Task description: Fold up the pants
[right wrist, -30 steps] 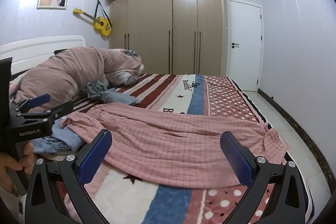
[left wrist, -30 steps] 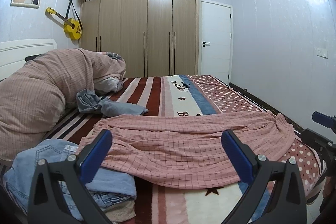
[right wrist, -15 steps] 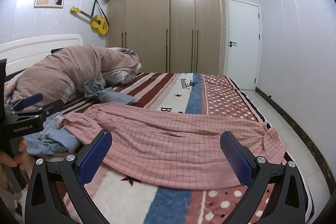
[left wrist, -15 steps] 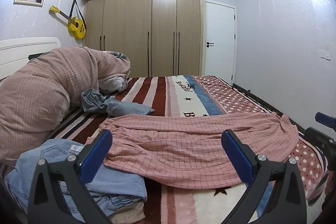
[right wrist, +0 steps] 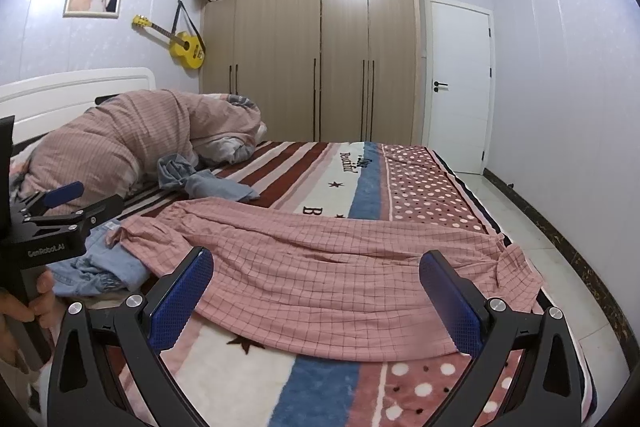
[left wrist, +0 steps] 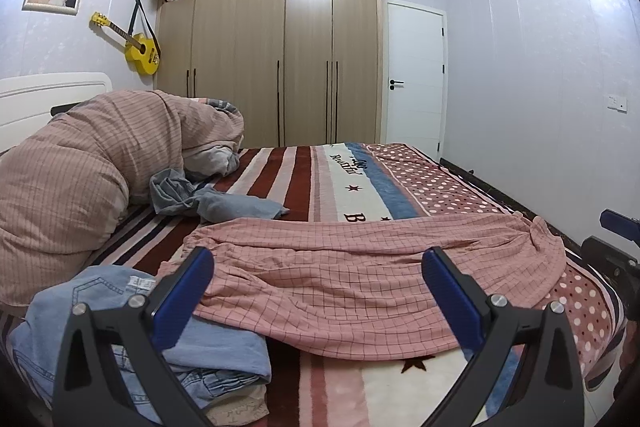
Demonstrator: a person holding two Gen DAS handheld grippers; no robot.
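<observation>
Pink checked pants [left wrist: 360, 275] lie spread sideways across the striped bed, also in the right wrist view [right wrist: 320, 267]. Their left end overlaps a pile of blue jeans [left wrist: 120, 311]. My left gripper [left wrist: 316, 291] is open and empty, held above the pants' near left part. My right gripper [right wrist: 316, 291] is open and empty, held above the pants' near edge. The right gripper's tip shows at the right edge of the left wrist view [left wrist: 618, 227]. The left gripper shows at the left of the right wrist view [right wrist: 60, 211], with the person's hand on it.
A pink quilt [left wrist: 92, 179] is heaped at the bed's head, with a grey-blue garment [left wrist: 216, 201] beside it. The bed's right edge [right wrist: 520, 239] drops to a tiled floor. A wardrobe [left wrist: 280, 59] and a white door [left wrist: 414, 79] stand behind.
Both cameras have risen and drawn back slightly, so the pants sit a little lower and farther in view. The pants have not moved. Both grippers stay open.
</observation>
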